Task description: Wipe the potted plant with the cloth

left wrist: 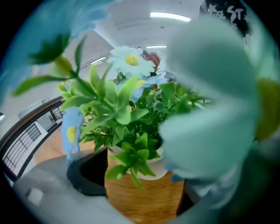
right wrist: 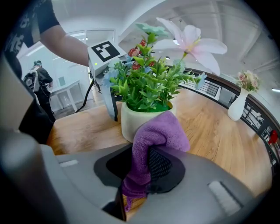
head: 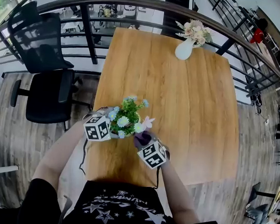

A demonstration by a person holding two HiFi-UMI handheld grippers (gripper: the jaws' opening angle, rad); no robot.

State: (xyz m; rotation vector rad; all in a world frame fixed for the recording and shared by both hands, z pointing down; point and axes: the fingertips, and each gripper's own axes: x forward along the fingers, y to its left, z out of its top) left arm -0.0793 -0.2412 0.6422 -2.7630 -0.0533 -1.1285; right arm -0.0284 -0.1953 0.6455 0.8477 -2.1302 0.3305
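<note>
The right gripper (right wrist: 146, 175) clamps the cloth (right wrist: 159, 131); the pot (right wrist: 131, 119) stands just ahead of it. The left gripper (left wrist: 135, 192) straddles the pot, jaws released.

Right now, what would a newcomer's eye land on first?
The plant with blue and white flowers, at the near edge of the table, between the open jaws of the left gripper. Next, the purple cloth clamped in the right gripper, right by the plant. A white vase stands at the far edge.
</note>
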